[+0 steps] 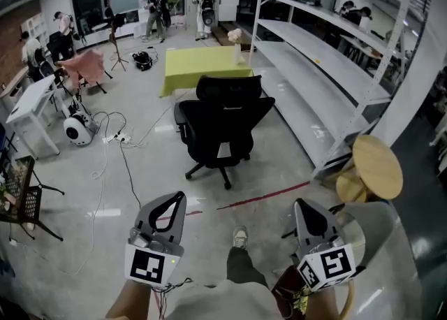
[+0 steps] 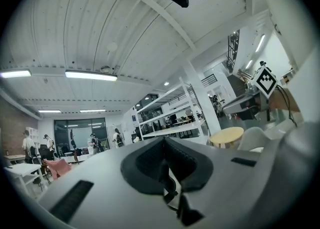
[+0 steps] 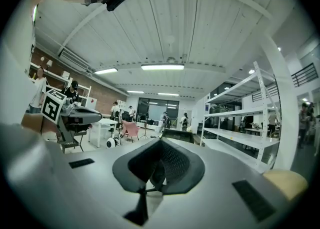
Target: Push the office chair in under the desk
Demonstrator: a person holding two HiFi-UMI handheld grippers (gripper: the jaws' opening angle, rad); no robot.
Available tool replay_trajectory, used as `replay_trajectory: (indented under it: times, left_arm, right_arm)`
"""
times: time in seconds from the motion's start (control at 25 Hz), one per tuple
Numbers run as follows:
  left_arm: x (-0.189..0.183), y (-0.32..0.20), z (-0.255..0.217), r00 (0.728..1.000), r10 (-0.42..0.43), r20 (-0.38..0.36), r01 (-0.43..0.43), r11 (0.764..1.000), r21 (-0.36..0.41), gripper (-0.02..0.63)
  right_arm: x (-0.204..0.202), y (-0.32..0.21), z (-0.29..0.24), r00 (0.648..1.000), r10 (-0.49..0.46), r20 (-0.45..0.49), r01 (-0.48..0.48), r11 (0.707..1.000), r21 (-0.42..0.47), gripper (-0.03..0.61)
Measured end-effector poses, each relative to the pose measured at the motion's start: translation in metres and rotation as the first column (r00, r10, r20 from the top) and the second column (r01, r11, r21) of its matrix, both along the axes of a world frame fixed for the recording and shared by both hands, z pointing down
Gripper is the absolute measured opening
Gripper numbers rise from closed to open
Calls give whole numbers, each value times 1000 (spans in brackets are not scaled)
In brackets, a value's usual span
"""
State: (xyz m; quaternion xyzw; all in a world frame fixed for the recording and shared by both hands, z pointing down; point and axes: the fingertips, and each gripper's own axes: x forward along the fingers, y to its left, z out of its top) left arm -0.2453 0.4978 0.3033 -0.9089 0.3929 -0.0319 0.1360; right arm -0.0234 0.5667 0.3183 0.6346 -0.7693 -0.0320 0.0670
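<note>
Left claw [image 1: 177, 201], grey plastic, marker cube at its base: jaws together, nothing between them; right claw [image 1: 302, 205], same make: jaws together, likewise empty; both level, side by side, pointing toward black mesh-backed office chair [image 1: 223, 124]; chair stands on pale polished floor [image 1: 279, 165], well apart from both claws, on near side of lime-green cloth-covered counter [image 1: 202, 67], not under it; white metal shelving [image 1: 307, 53] to its right.
</note>
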Motion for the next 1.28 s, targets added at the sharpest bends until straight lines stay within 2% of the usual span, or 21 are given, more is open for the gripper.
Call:
replay_trajectory:
  times: [0.28,0.52,0.84,1.04,1.28]
  left_arm:
    - [36,-67,15,1000,13,4,-12,1000,-21,8]
    - [76,-158,18,999,-42,32,44,998,-34,8]
    - [108,-263,34,991,-109,72,114,991,-75,8]
    - [133,-328,46,984,-122,131,135,986,-94,8]
    - [154,-396,56,969,-174,178,195,975,-104,17]
  right_arm:
    - [32,-78,26,999,-32,8,33,999,-32,6]
    - [78,-174,33,999,-48,-19,47,998,-50,6]
    - [116,-294,45,990,-132,-43,127,988,-91,6]
    - [133,-366,62,977,-209,-48,200,968,-149,6]
    - [147,-448,86,943,-326,-67,300,921,-249,7]
